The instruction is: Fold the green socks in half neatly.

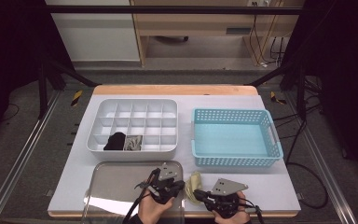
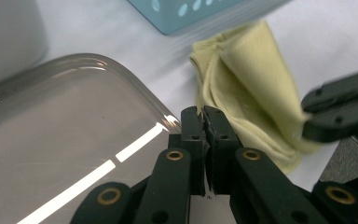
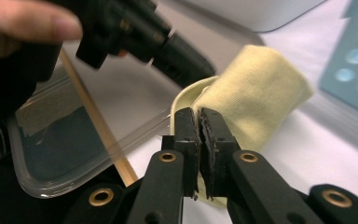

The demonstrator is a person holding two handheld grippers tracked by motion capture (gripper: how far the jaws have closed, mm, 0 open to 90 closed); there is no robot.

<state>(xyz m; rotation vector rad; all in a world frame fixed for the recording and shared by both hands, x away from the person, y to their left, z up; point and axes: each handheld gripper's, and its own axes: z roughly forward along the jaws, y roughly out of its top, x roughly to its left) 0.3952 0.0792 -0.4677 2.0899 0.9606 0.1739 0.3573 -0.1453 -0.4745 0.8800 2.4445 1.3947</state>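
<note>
White table (image 1: 223, 100) with a wooden far edge, standing on grey carpet between dark frame rails. At the near edge, toward the middle, lies a folded pale-yellow cloth (image 1: 195, 185), beside the right rim of a clear shallow tray (image 1: 116, 179) that occupies the near-left part of the table.

Left hand-held gripper (image 1: 181, 185): jaws pressed together, nothing visible between the pads. In the left gripper view (image 2: 203, 112) its tips hover over the tray's rounded corner, just beside the cloth's (image 2: 247, 88) left edge; whether they touch the fabric cannot be told.

Right hand-held gripper (image 1: 199, 193): jaws likewise pressed together. In the right gripper view (image 3: 199, 113) the tips sit at the near edge of the cloth (image 3: 256, 88); a pinch on the fabric cannot be confirmed. The cloth thus lies between the two hand-held grippers, which meet over it from left and right.

Farther back, a white compartmented organiser (image 1: 137, 105) holds a black item (image 1: 115, 141) and a grey item (image 1: 132, 143) in its near row; a light-blue perforated basket (image 1: 235, 161) stands to its right.
</note>
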